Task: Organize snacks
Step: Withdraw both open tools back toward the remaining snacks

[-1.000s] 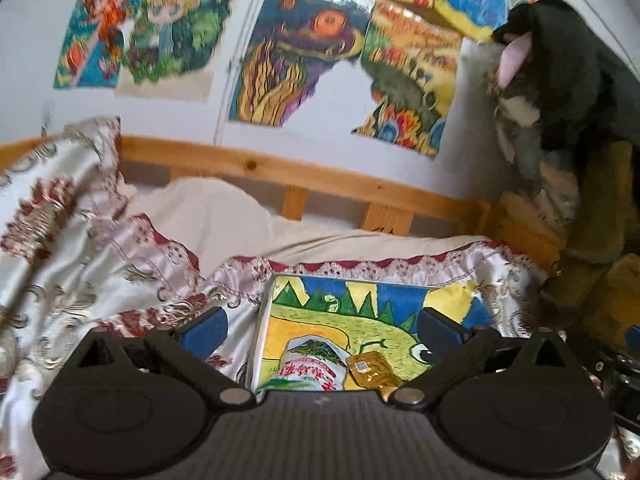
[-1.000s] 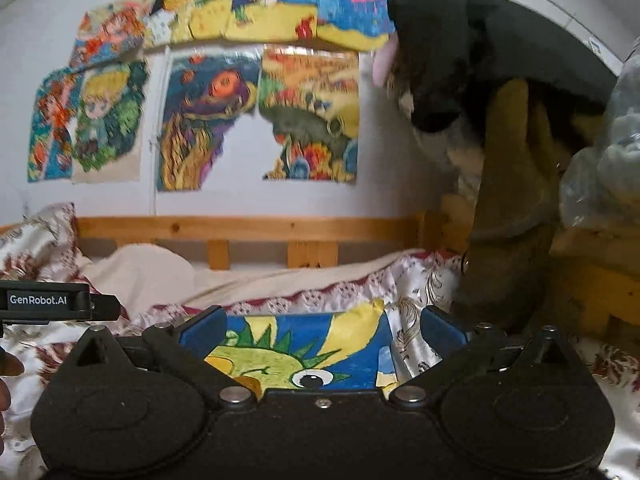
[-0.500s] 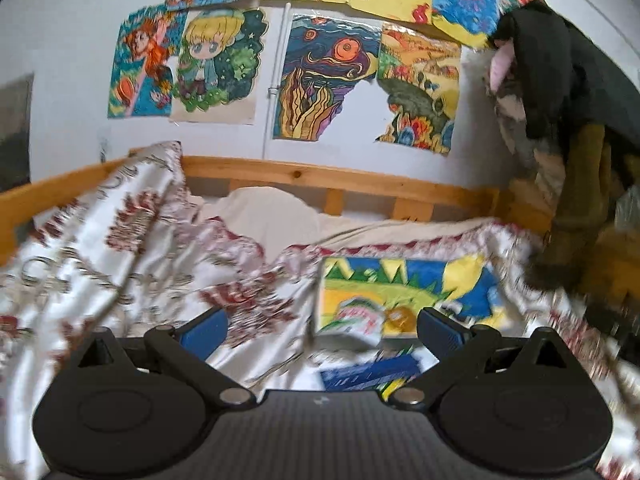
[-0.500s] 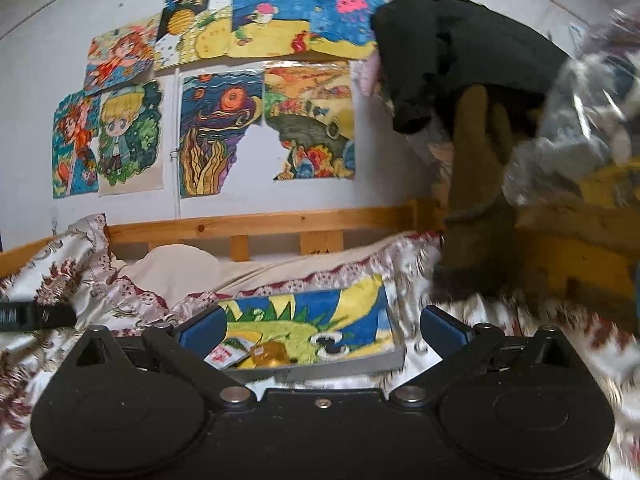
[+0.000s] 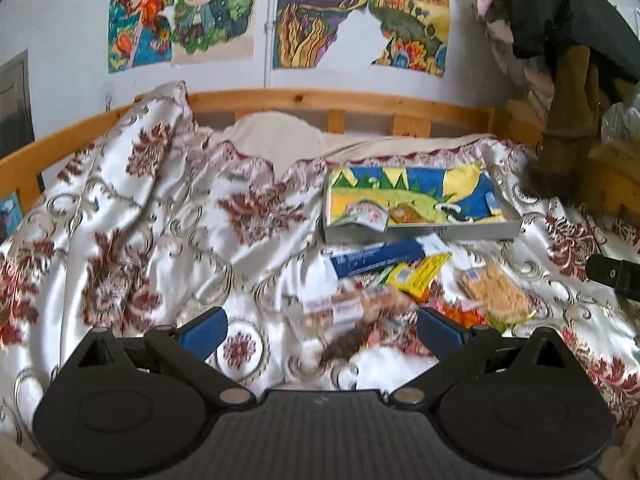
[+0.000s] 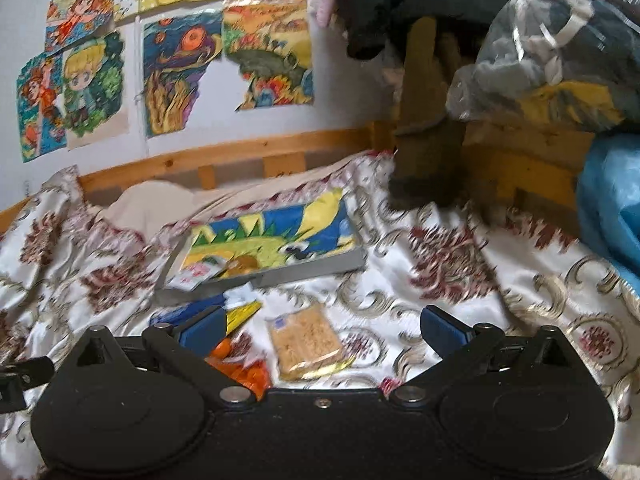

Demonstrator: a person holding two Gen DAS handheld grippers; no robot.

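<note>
The left gripper (image 5: 320, 330) hangs over the bedspread (image 5: 132, 216) with its blue fingers (image 5: 202, 330) spread wide and nothing between them. Just past the gap lies a blurred, clear-wrapped snack bar (image 5: 356, 312), and beyond it a loose heap: one blue packet (image 5: 376, 262), one yellow packet (image 5: 420, 276), one cracker pack (image 5: 494, 294) and some orange pieces (image 5: 460, 314) whose number cannot be told.

The right gripper (image 6: 322, 330) is likewise wide apart and empty. The cracker pack (image 6: 306, 340) lies on the cloth between its fingers (image 6: 444, 330), nearer the left one; the orange pieces (image 6: 240, 364) sit by the left finger, with the yellow packet (image 6: 240, 312) and the blue packet (image 6: 188, 312) just behind that.

Farther back rests a shallow tray (image 5: 460, 230) with a bright painted floor. It holds two things at its left end: a white, red-printed packet (image 5: 364, 216) and a brown wrapped piece (image 5: 408, 214) beside it. The same tray (image 6: 320, 266) shows in the right view.
</note>
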